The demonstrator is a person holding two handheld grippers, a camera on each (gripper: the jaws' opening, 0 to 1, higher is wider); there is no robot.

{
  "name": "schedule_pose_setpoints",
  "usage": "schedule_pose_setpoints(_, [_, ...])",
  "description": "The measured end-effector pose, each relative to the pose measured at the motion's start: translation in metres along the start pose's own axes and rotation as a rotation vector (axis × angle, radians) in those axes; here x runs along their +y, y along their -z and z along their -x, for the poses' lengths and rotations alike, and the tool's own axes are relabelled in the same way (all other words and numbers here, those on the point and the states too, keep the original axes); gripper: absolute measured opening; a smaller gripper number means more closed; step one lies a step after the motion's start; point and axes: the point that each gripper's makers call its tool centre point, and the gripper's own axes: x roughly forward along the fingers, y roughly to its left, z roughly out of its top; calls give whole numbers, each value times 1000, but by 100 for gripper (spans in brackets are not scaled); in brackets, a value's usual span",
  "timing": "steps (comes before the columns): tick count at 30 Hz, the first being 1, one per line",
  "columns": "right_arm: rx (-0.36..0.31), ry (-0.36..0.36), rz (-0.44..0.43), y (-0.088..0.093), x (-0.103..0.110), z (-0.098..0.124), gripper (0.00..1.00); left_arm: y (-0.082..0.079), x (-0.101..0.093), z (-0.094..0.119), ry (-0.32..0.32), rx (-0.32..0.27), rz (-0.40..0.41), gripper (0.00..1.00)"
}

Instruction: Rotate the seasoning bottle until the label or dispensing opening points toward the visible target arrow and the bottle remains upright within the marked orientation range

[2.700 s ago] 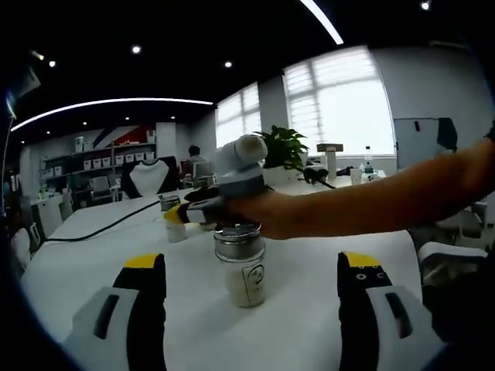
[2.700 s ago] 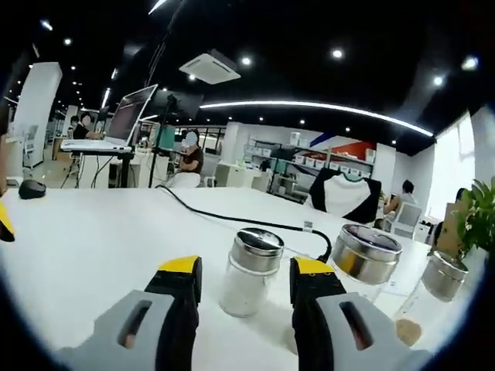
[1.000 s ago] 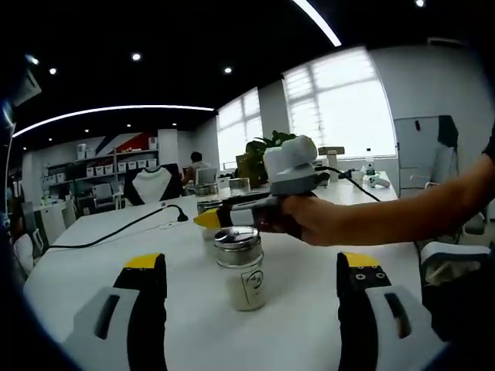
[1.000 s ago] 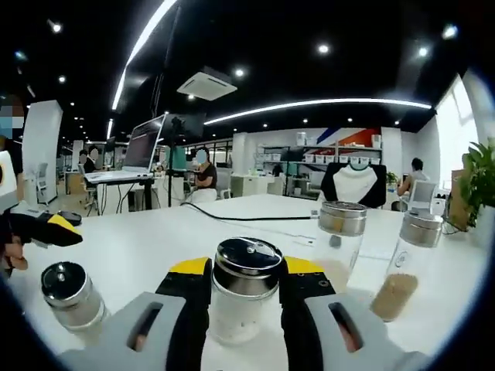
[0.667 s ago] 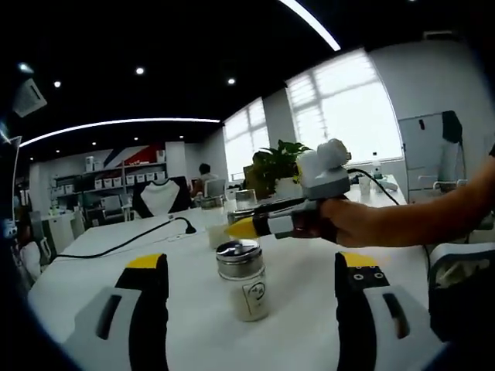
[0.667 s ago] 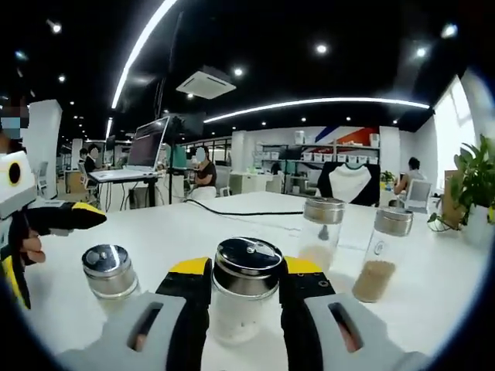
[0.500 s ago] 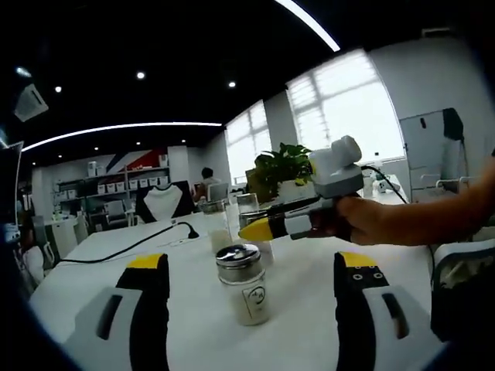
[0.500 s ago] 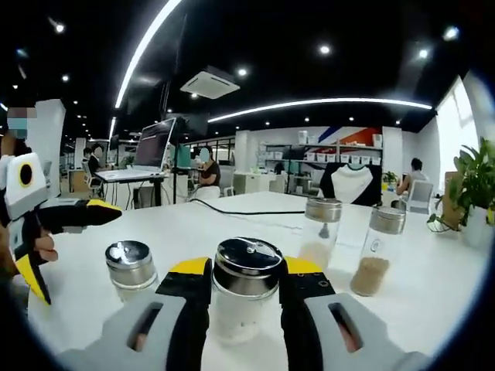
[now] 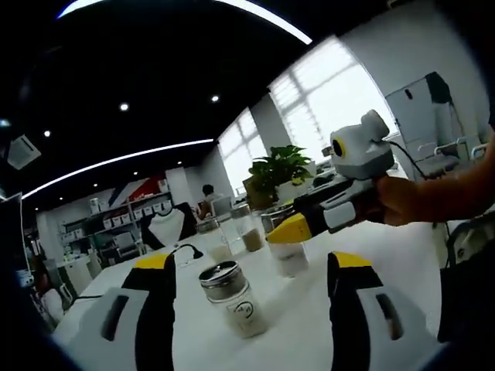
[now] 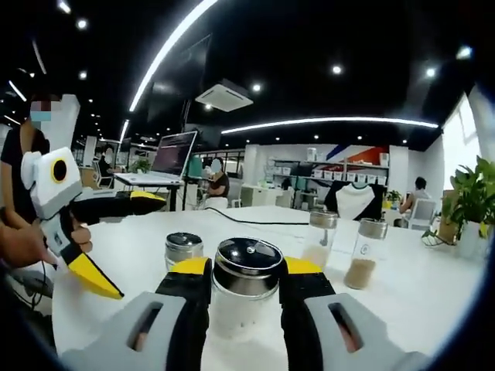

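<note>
Your right tool (image 10: 244,290), grey with yellow-tipped jaws, is clamped on a clear glass seasoning bottle with a shiny perforated metal cap (image 10: 247,290). The bottle stands upright between the jaws, both yellow pads pressed to its sides. The jaws hide its lower body, so you cannot tell whether its base touches the white table (image 10: 418,309). No label on it can be made out in the right gripper view.

In the left gripper view, the same held bottle (image 9: 288,251) appears past your left tool's jaws, partly covered by the right tool (image 9: 305,224) and your hand (image 9: 410,197) around its handle.

Your left tool (image 9: 251,290) has its jaws spread wide and grips nothing. Between them, on the table, stands a second clear glass shaker with a metal cap (image 9: 232,297), holding pale powder and bearing a small round mark on its front. It looks tilted, though that may be the camera's roll.

In the right gripper view, this shaker (image 10: 184,249) sits just left of the held bottle, and the left tool (image 10: 85,247) reaches in from the left. Two tall glass jars (image 10: 363,251), part-filled with tan granules, stand well behind to the right. No target arrow can be made out on the table.
</note>
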Motion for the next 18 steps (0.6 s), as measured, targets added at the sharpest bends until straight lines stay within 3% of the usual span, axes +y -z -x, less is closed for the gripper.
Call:
schedule_pose_setpoints(3, [-8, -20, 2, -3, 9, 10, 32, -2, -15, -3, 32, -23, -8, 80])
schedule_pose_setpoints(10, [-28, -63, 26, -11, 30, 27, 32, 3, -28, -5, 30, -25, -61, 72])
schedule_pose_setpoints(12, [-22, -64, 69, -12, 34, 29, 32, 3, -34, -6, 50, -23, -54, 69])
schedule_pose_setpoints(18, [-13, -83, 40, -12, 44, 32, 32, 16, -56, -13, 133, 25, 22, 63])
